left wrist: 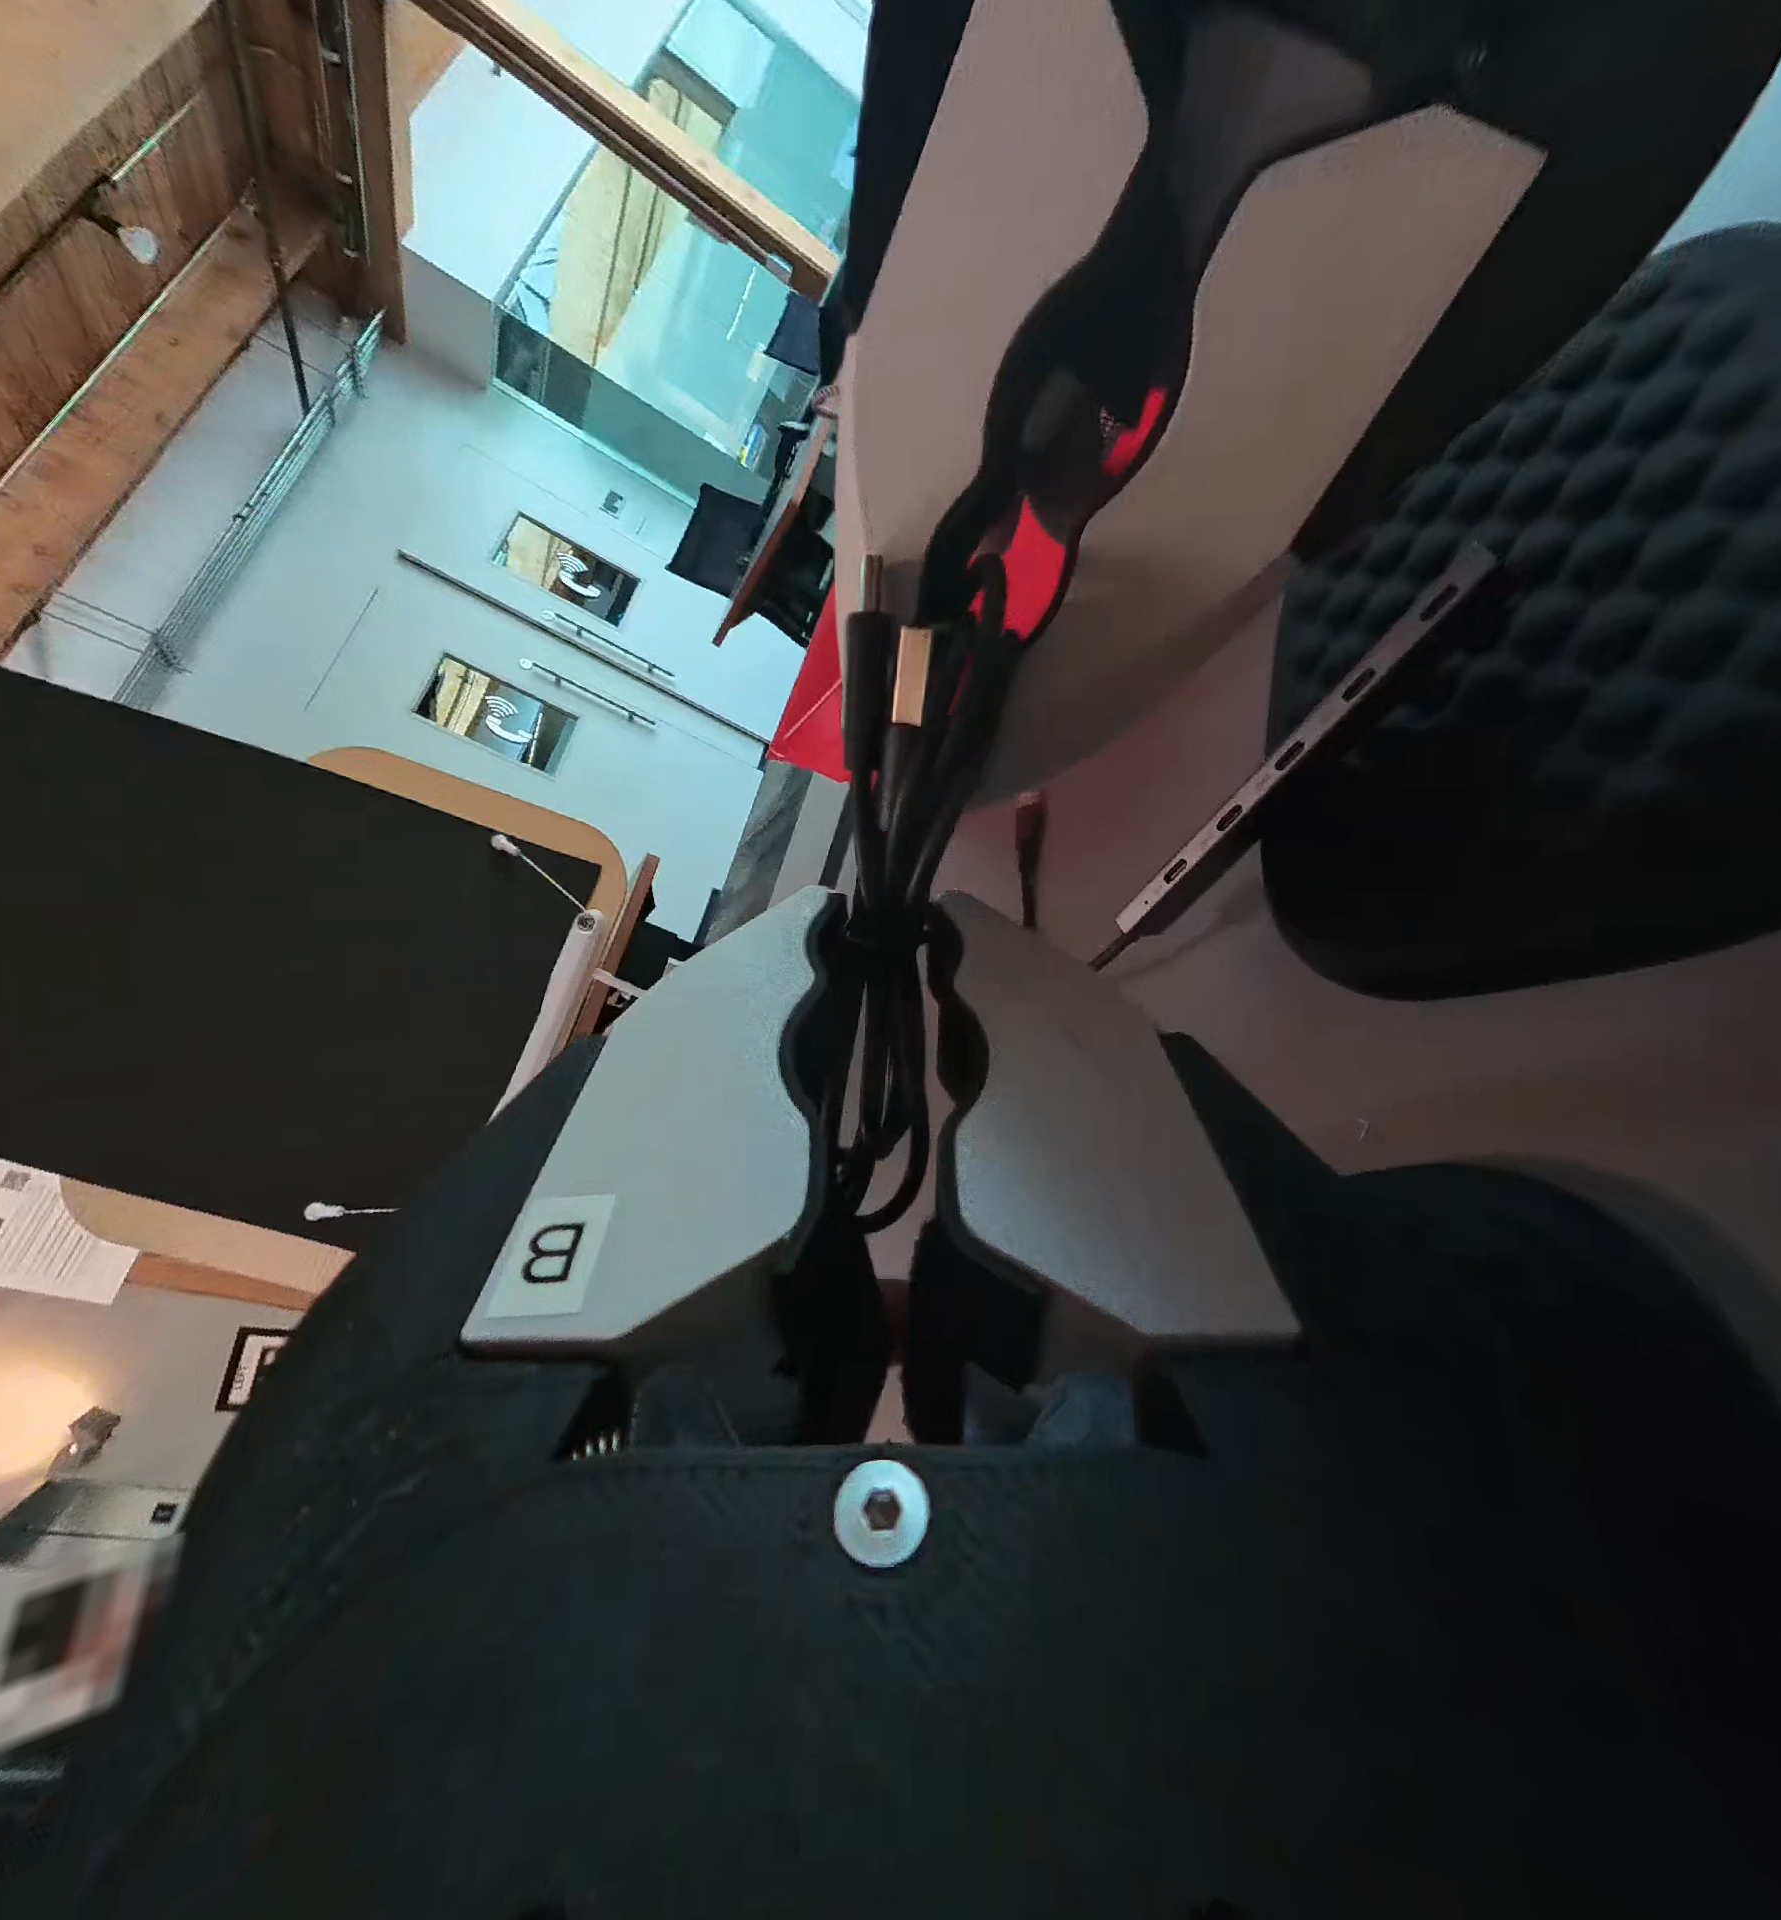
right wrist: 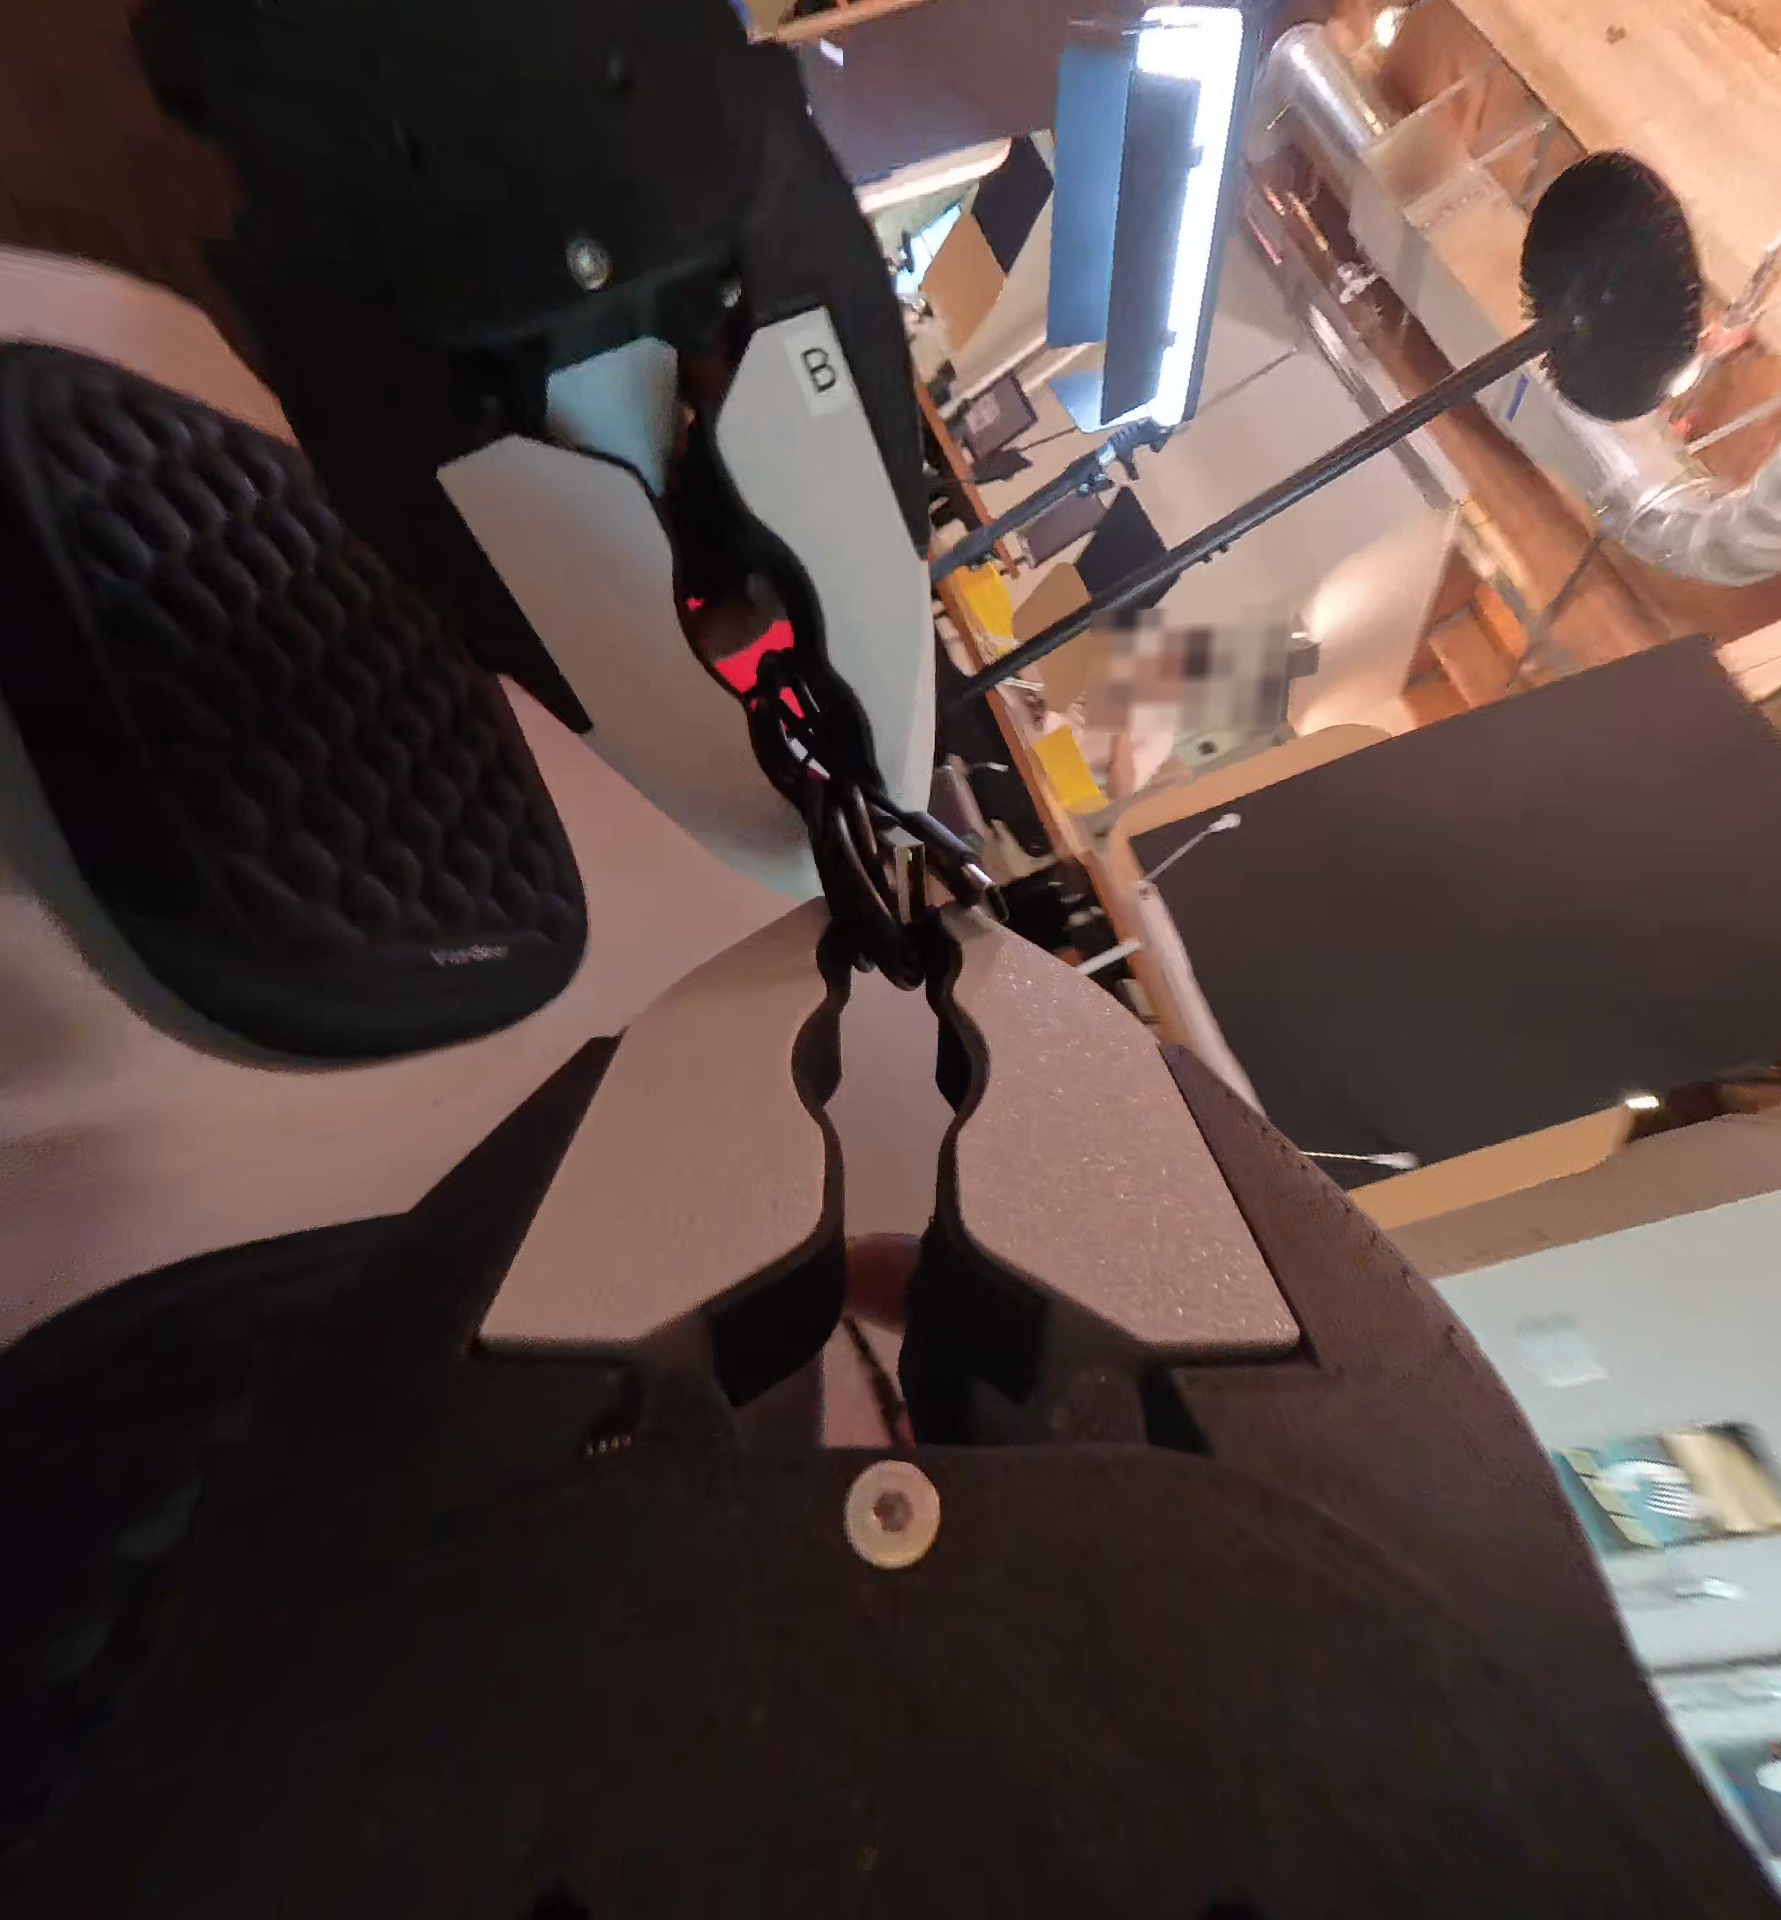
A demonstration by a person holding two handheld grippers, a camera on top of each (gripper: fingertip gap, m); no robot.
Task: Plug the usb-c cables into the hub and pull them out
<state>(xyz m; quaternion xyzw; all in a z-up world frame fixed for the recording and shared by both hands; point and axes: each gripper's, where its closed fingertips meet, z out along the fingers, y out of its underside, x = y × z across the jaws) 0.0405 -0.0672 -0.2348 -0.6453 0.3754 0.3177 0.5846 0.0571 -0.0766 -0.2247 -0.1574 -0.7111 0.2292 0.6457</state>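
Black housing with a silver screw fills the foreground of both wrist views, and beyond it the grey fingers are seen nearly together. In the left wrist view the left gripper point(left wrist: 891, 925) is clamped around a bundle of black cables point(left wrist: 891, 831), whose strands run on between the fingers and loop back near the housing. Two plugs, one dark point(left wrist: 865, 623) and one gold-toned point(left wrist: 912, 675), are shown sticking out past the tips. Beyond them the right gripper point(left wrist: 990, 582) is seen pinching the far end of the same bundle. Only this view shows the hub point(left wrist: 1312, 727), a thin grey bar with a row of ports, lying against the black cushioned pad point(left wrist: 1592, 623) on the pale table point(left wrist: 1488, 1091), apart from the cables. In the right wrist view the bundle is gripped at the very fingertips, and the hub is not seen
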